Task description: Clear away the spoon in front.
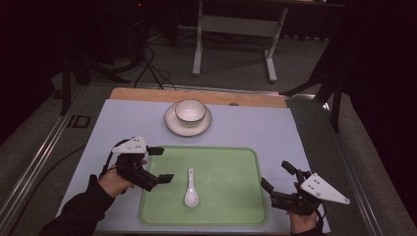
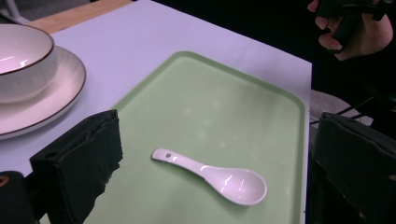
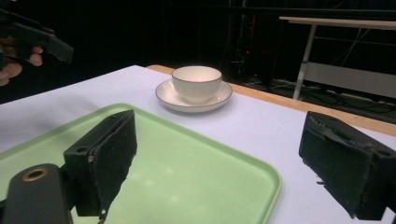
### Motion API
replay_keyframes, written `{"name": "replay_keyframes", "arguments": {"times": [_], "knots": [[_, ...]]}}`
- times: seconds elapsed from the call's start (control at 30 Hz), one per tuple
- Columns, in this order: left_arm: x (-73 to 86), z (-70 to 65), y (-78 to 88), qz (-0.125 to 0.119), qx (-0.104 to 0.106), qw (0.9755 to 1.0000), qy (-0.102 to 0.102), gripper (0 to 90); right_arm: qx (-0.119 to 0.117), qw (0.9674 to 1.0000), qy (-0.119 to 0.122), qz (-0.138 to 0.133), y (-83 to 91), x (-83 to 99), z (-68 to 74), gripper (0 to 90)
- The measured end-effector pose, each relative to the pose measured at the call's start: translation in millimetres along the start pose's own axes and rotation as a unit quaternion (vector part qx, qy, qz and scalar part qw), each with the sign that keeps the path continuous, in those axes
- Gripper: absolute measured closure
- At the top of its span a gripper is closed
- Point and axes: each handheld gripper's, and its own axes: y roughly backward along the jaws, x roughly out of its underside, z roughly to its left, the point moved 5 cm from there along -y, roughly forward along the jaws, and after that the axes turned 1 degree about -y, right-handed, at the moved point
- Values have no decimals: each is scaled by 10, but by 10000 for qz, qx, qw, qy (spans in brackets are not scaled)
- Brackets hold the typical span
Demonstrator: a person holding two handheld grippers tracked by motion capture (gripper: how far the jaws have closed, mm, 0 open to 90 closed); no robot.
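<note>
I have the table (image 1: 123, 123) in front of me, its top covered by a pale lilac-blue mat with a strip of bare wood along the far edge. On the near half of it lies the large light-green rectangular plastic tray (image 1: 226, 167) with rounded corners and a low raised rim. Beyond the tray's far edge, well apart from it, stands the round white ceramic saucer with a thin dark rim (image 1: 172, 125), and the matching white ceramic bowl (image 1: 191, 111) sits upright in the middle of that saucer.

My left hand-held gripper (image 1: 161, 164), black with a grey three-cornered plate on top, is at the tray's left edge, pointing across the tray towards its centre. Its jaws stand wide apart with nothing between the pads; in the left gripper view I see both black jaws either side of the frame and the tray between them. My right hand-held gripper (image 1: 276, 178), of the same build, is at the tray's near right corner, angled towards the far left. Its jaws are spread as well and grip nothing; the right gripper view shows the tray's corner and the mat between them, with the bowl and saucer farther off.

The small white glossy ceramic soup spoon (image 1: 191, 191) lies flat on the tray's left half, scoop towards me and handle pointing away, just beside the left hand-held gripper's jaws but touching neither.
</note>
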Motion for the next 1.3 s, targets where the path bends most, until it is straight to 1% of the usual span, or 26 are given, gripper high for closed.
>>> {"name": "replay_keyframes", "arguments": {"times": [0.03,0.13,0.17,0.2,0.27,0.3,0.33,0.4,0.53,0.6,0.7,0.73,0.8,0.9,0.93,0.97,1.03,1.13,1.2,1.3], "knots": [[24,-3,15,-11,-41,10000,51,17,-3,10000,0,7,-1,1,4,112],[116,-28,51,-13,-200,9998,17,17,-19,10000,15,6,-3,0,9,112],[116,-28,51,-13,-200,9998,17,17,-19,10000,15,6,-3,0,9,112],[176,-47,66,-74,-239,9997,31,17,-27,10000,16,1,-3,0,9,112],[239,-58,74,-124,-262,9996,59,17,-35,10000,8,5,-3,2,9,112],[274,-59,79,-140,-318,9994,54,17,-38,10000,7,5,-3,2,9,112],[303,-54,84,-147,-357,9992,80,17,-38,10000,9,3,-4,2,8,112],[342,-36,107,-252,-441,9986,154,17,-35,10000,16,12,-6,3,8,112],[406,21,156,-313,-601,9973,294,17,-44,10000,22,22,-14,8,3,112],[445,43,168,-383,-617,9966,399,17,-51,10000,19,20,-16,10,-5,112],[510,77,169,-363,-778,9956,376,17,-55,10000,-10,46,-19,19,-10,112],[530,92,170,-398,-848,9950,359,17,-57,10000,-9,51,-20,21,-10,112],[559,111,174,-457,-923,9941,334,17,-70,10000,9,60,-22,25,-10,112],[614,134,171,-591,-883,9937,370,18,-79,9999,16,80,-22,33,-8,112],[633,141,163,-622,-834,9937,419,22,-76,9999,13,86,-23,36,-10,112],[646,147,150,-615,-811,9937,464,22,-78,9999,-11,82,-27,39,-15,112],[672,162,117,-514,-802,9942,494,23,-94,9999,-42,105,-37,48,-23,112],[681,155,88,-426,-816,9947,460,23,-131,9998,-74,127,-48,61,-35,112],[680,137,83,-416,-826,9950,380,22,-141,9997,-100,158,-51,69,-36,112],[692,120,63,-386,-805,9953,365,23,-171,9996,-128,187,-64,80,-40,112]]}}
